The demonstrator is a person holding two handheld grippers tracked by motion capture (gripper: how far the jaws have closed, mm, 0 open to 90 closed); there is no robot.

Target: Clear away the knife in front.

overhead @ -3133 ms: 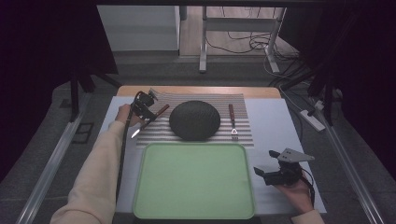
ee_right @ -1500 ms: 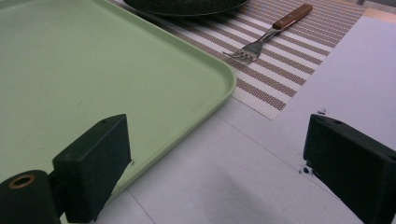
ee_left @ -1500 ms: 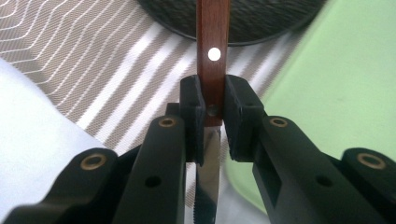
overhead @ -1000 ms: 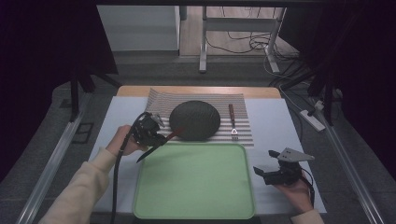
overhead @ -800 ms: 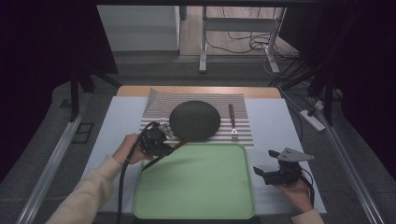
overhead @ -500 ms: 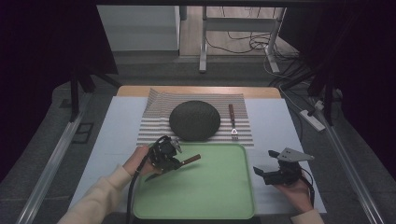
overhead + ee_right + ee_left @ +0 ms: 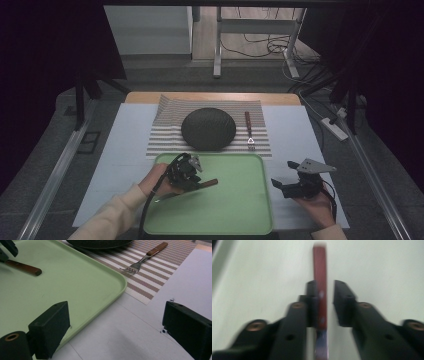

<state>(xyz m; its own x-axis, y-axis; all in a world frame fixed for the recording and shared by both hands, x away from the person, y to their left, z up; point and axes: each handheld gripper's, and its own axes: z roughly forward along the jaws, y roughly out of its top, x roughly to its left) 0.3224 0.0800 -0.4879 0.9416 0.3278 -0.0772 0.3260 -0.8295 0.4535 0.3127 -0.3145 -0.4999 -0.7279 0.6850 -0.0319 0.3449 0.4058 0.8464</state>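
Left gripper view: claw (image 7: 323, 293) loosely straddles knife (image 7: 320, 277).

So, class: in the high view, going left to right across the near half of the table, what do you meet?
Left claw → knife → green tray → right claw.

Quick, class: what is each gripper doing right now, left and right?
Left gripper: fingers around the knife above the tray, but a gap shows on one side; grip cannot be told.
Right gripper: open, holding nothing.
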